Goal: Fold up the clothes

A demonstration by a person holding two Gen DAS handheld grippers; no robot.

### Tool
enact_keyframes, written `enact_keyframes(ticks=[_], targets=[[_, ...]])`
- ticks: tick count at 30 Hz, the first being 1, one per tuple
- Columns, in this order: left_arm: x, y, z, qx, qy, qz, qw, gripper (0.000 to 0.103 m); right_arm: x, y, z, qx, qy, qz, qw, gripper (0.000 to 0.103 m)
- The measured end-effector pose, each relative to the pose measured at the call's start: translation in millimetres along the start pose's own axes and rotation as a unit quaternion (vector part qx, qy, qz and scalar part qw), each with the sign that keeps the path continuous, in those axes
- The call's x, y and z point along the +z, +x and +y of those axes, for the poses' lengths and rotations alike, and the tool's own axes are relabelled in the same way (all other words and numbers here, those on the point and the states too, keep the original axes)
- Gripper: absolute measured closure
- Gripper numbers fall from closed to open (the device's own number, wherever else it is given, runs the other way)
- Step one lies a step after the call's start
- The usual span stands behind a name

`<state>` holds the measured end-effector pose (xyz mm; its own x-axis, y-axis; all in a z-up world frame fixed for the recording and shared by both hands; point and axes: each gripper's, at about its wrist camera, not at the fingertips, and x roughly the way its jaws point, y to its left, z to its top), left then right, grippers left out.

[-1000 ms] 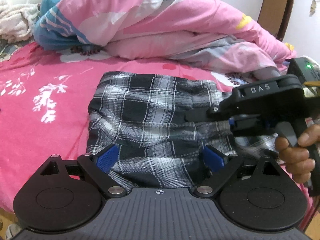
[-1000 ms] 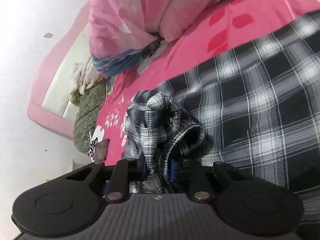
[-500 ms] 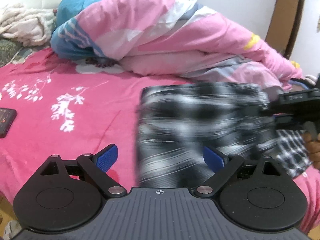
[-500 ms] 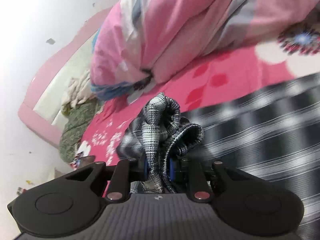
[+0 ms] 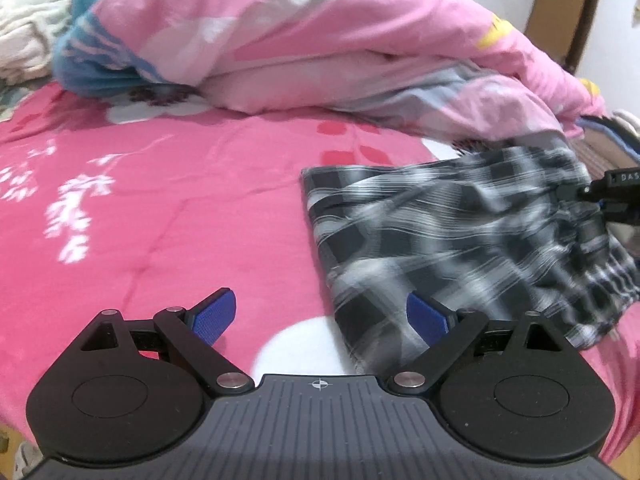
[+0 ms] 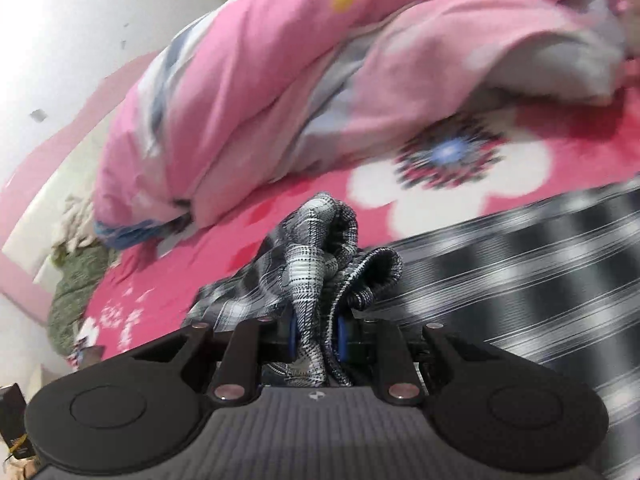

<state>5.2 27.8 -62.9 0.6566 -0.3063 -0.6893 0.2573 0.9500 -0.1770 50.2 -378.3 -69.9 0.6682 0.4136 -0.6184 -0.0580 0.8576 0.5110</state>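
Observation:
A black-and-white plaid garment lies folded and motion-blurred on the pink floral bedspread, toward the right in the left wrist view. My left gripper hovers open above the bed, its right blue pad over the garment's near-left edge and nothing between the fingers. My right gripper is shut on a bunched fold of the plaid garment, the rest of the cloth streaking off to the right. The right gripper also shows at the far right of the left wrist view, at the garment's far edge.
A heaped pink, blue and white duvet runs along the back of the bed. A cream blanket lies at the far left, and a green cloth near the headboard. A brown door stands at the back right.
The right gripper has dragged the plaid garment across the bed to the right. The left gripper, which was over the garment, now hangs over bare bedspread at its left edge.

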Motion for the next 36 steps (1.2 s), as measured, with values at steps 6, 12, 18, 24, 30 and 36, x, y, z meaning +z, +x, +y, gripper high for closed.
enact_keyframes(ticks=[6,12,18,24,30,36], targets=[[14,35,-35,-0.044,0.034,0.033,0.9979,0.010,31,-49,-41,-0.089,-0.037,-0.024,0.995,0.084],[20,63,-72,-0.086,0.052,0.059,0.9932,0.010,57,-91,-87,-0.189,-0.054,-0.030,0.980,0.084],[21,79,-94,-0.103,0.057,0.076,0.9901,0.010,68,-108,-123,-0.251,-0.064,-0.021,0.966,0.084],[22,95,-116,-0.121,0.062,0.093,0.9863,0.010,72,-108,-149,-0.281,-0.065,-0.003,0.958,0.084],[21,100,-114,-0.121,0.058,0.099,0.9861,0.010,66,-88,-160,-0.324,-0.075,0.025,0.943,0.084],[21,99,-107,-0.128,0.045,0.094,0.9863,0.010,52,-66,-138,-0.407,-0.137,0.051,0.902,0.060]])
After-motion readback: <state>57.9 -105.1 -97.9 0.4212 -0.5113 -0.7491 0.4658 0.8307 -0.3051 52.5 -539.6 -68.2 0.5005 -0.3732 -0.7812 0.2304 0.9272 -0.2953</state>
